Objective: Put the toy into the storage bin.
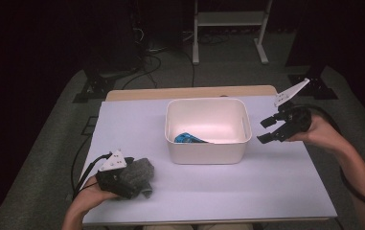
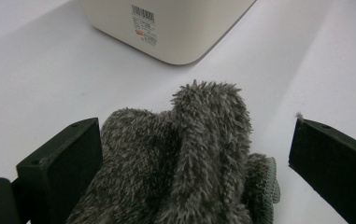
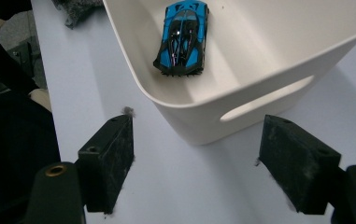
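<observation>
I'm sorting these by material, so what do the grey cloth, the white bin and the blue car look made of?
Cloth: fuzzy microfibre or chenille, judging by its shaggy pile.
Bin: likely plastic, smooth, matte, with moulded rounded corners.
Car: glossy painted shell, metal or plastic; can't tell which.

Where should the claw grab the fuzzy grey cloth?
Probably the raised middle fold of the fuzzy grey cloth, from above: it bunches up into a hump there. The left gripper already has open jaws on either side of it.

We note a shaggy grey cloth point(image 2: 180, 163) of rough, fleecy pile. The white bin point(image 1: 208, 152) appears smooth, matt plastic. The blue toy car point(image 3: 182, 37) shows glossy paint. The tabletop point(image 1: 266, 182) looks smooth, matt.
</observation>
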Motion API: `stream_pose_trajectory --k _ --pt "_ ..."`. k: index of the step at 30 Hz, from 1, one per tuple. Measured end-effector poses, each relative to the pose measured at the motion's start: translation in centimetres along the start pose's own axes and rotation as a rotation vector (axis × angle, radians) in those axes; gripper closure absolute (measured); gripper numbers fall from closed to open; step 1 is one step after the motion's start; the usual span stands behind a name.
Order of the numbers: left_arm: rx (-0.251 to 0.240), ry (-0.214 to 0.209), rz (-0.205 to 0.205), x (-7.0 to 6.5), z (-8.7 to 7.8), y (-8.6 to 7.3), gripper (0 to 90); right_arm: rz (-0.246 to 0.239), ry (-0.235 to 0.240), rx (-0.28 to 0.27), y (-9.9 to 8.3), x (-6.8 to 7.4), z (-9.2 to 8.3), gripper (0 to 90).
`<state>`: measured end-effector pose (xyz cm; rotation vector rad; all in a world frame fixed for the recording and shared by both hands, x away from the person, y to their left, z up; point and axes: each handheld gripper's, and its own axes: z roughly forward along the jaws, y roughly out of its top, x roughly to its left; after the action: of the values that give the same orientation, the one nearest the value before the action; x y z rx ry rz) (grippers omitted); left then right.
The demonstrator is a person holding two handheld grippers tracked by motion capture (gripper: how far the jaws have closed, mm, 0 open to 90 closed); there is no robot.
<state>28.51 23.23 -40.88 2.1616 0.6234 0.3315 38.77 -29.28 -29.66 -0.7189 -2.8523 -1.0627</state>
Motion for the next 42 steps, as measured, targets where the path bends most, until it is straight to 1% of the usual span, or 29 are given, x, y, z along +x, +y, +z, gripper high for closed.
stream_pose_trajectory --k 5,6,7,15,17,18,20,27,32,37,41,42 --pt "0.001 0.002 0.003 0.0 -0.1 0.0 2.4 0.015 0.003 -0.015 -1.2 -0.3 0.4 23.6" --pt "0.001 0.002 0.003 0.0 -0.1 0.0 2.4 0.015 0.003 -0.015 -1.2 -0.3 0.4 23.6" --pt "0.002 0.004 0.004 0.0 -0.1 0.0 2.4 0.023 0.004 -0.016 -1.6 -0.4 0.6 23.6" --pt "-0.004 -0.002 -0.01 0.1 -0.1 -0.1 2.4 0.039 0.009 -0.029 -3.0 -0.8 1.1 21.9" --pt "-0.007 0.001 -0.013 0.1 -0.2 -0.2 2.4 0.042 0.008 -0.036 -3.6 -0.9 1.3 20.7" --pt "-0.009 0.0 -0.016 0.1 -0.2 -0.2 2.4 0.051 0.01 -0.038 -3.8 -0.9 1.4 20.6" --pt "-0.005 0.0 -0.011 0.1 -0.2 -0.2 2.4 0.052 0.012 -0.038 -4.3 -1.0 1.7 20.1" --pt "-0.007 0.0 -0.013 0.1 -0.2 -0.2 2.4 0.084 0.024 -0.056 -6.0 -1.2 2.6 18.5" --pt "-0.004 -0.001 -0.011 0.1 -0.1 -0.2 2.4 0.113 0.026 -0.058 -7.3 -1.5 3.3 17.8" --pt "0.001 -0.003 -0.01 0.1 0.0 -0.3 2.4 0.129 0.027 -0.079 -8.3 -1.6 3.6 17.8" --pt "0.004 -0.001 -0.012 0.1 0.0 -0.3 2.4 0.142 0.024 -0.085 -9.0 -1.6 4.0 17.8" --pt "0.004 -0.001 -0.011 0.1 -0.1 -0.3 2.4 0.145 0.028 -0.088 -9.5 -1.6 4.3 17.8"
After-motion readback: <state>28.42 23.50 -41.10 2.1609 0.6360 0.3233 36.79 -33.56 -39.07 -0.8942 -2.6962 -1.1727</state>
